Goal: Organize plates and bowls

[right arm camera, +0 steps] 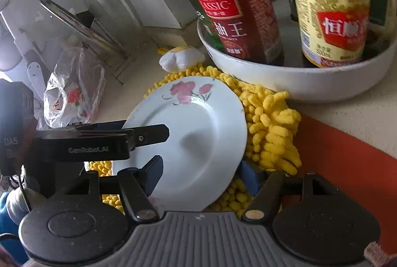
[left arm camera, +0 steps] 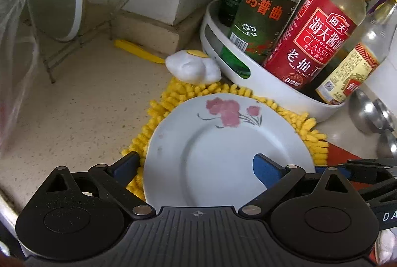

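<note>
A white plate [left arm camera: 223, 155] with a pink flower print lies on a yellow shaggy mat [left arm camera: 307, 128] on the speckled counter. My left gripper [left arm camera: 198, 166] is open and straddles the plate's near-left rim. One blue pad [left arm camera: 129, 163] is off the plate over the mat, and the other [left arm camera: 268, 170] is over the plate's well. In the right wrist view the same plate [right arm camera: 198, 123] sits between the fingers of my right gripper [right arm camera: 202, 175], which is open. Its left pad [right arm camera: 153, 172] is above the plate and its right pad [right arm camera: 250, 177] sits by the rim on the mat [right arm camera: 273, 128]. The left gripper [right arm camera: 146, 128] reaches in from the left.
A white round tray [left arm camera: 248, 73] of tall sauce bottles [left arm camera: 315, 44] stands right behind the mat. An egg-shaped white and yellow sponge [left arm camera: 193, 66] lies beside it. Metal ladles [left arm camera: 367, 113] rest at the right. A lid rack [right arm camera: 82, 26] and a plastic bag [right arm camera: 72, 91] stand at the left.
</note>
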{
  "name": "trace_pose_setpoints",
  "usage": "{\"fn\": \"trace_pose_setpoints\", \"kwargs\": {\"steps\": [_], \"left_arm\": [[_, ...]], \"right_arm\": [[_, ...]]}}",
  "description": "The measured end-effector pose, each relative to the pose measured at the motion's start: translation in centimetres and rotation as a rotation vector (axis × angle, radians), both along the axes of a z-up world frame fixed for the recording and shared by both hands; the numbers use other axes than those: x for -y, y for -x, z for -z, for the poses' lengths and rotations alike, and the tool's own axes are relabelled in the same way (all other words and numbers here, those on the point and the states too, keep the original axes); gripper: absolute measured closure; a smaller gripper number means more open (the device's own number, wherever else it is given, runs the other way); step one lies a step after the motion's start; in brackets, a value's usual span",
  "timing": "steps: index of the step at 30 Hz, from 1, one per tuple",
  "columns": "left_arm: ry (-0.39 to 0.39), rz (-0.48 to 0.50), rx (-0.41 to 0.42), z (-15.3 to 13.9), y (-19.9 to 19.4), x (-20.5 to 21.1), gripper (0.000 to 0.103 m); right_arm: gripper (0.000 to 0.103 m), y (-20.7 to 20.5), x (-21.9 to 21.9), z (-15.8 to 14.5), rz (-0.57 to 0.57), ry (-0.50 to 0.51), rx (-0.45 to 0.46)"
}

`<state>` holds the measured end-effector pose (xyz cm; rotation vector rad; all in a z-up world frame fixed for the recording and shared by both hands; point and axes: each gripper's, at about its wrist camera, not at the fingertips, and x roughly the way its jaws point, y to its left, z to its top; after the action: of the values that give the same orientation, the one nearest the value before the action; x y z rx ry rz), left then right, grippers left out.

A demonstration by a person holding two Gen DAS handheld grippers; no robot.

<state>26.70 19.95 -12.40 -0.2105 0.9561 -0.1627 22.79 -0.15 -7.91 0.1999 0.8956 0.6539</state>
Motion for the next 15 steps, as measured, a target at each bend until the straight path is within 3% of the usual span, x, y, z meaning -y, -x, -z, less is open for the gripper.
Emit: {"fn": "trace_pose_setpoints", "kwargs": {"steps": [6, 8, 11, 15], "left_arm": [[0.051, 0.04, -0.013, 0.4, -0.8, 0.0, 0.002], [0.024, 0.049, -0.021, 0.6, -1.1, 0.7, 0.001], [-0.005, 0.035, -0.036, 0.3, -0.7, 1.4, 0.002], [0.036, -0.009, -0.067, -0.6, 0.8, 1.5, 0.003]], "right_arm": [[0.039, -0.2, -0.3, 0.1, -0.028, 0.017, 0.005], [0.039, -0.5, -0.5, 0.2, -0.037, 0.028, 0.007], [0.044, -1.1, -0.5, 0.2, -0.042, 0.038, -0.005], [0.047, -1.0, 0.4, -0.3, -0.053, 0.035, -0.032]]}}
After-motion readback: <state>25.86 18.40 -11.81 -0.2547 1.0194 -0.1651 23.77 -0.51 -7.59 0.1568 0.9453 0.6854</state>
